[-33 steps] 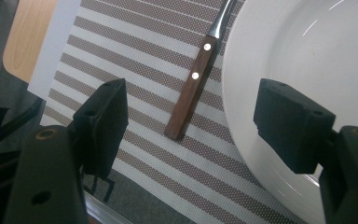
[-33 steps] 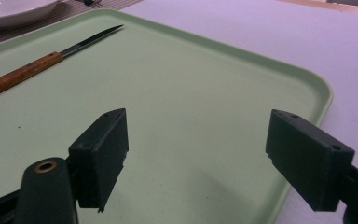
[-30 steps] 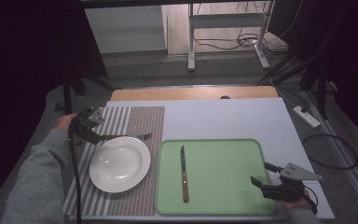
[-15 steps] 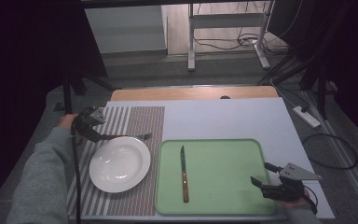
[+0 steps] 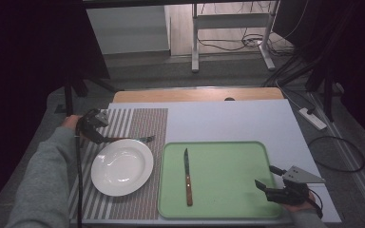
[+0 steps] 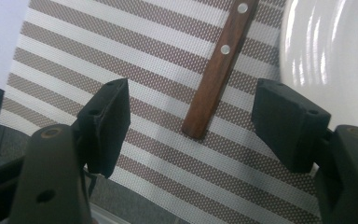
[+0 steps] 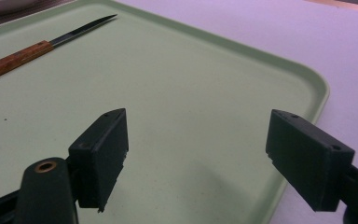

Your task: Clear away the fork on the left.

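While the left gripper (image 5: 105, 137) is covering the wooden handle of the fork (image 5: 141, 139) in the high view's left middle, its wide jaws are straddling that handle (image 6: 214, 77) untouched on the striped placemat (image 5: 138, 118) beside the plate (image 5: 122, 166); the right gripper (image 5: 265, 176) is hovering wide, holding nothing, over the tray (image 5: 228, 190) at lower right

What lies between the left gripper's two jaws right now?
In the left gripper view, the wooden handle end of the fork lies on the striped placemat between the open jaws of the left gripper, untouched.
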A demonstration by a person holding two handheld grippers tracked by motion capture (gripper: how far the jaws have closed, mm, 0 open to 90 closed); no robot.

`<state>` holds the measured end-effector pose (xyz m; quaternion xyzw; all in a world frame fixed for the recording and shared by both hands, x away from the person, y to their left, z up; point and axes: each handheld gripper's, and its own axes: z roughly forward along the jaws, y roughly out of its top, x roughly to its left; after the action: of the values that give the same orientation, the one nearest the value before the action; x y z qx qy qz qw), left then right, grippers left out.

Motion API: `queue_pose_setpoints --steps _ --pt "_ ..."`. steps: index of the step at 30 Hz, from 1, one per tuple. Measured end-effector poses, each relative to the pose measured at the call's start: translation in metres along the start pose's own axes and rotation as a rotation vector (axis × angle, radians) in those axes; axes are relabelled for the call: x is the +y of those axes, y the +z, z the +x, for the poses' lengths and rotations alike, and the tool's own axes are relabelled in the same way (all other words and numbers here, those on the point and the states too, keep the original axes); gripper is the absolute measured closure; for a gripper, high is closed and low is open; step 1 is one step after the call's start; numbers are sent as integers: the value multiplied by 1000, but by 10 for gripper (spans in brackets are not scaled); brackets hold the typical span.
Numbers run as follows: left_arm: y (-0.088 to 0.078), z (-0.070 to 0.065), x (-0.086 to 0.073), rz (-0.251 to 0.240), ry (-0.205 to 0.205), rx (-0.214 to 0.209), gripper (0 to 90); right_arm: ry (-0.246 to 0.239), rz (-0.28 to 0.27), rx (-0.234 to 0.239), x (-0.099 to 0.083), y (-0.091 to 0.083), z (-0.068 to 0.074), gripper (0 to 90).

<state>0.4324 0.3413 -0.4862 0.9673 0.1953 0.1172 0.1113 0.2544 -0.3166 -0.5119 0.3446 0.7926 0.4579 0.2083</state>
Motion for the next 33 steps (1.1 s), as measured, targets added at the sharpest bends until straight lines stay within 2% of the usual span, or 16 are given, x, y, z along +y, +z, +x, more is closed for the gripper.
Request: queue_pose_setpoints --steps 7,12,18,21,24,26,28,32,33 --pt "11 2 10 51 29 -17 296 0 3 0 0 0 0 215" --pt "15 4 16 58 40 -38 332 0 4 3 0 0 -1 215" --pt "21 5 18 99 51 -50 323 0 3 6 -1 0 -1 215" --pt "25 6 20 131 72 -60 317 1 3 7 -1 0 -1 215" --pt "27 6 21 131 75 -65 305 -1 5 8 -1 1 -1 215" --pt "33 9 21 159 76 -91 300 0 9 10 -1 1 -1 214" --pt "33 12 22 153 74 -101 287 2 10 10 -1 1 -1 215" --pt "35 14 23 156 77 -127 325 5 11 8 -1 2 -2 214" --pt "35 16 23 156 81 -151 335 6 11 7 -1 2 -2 214"
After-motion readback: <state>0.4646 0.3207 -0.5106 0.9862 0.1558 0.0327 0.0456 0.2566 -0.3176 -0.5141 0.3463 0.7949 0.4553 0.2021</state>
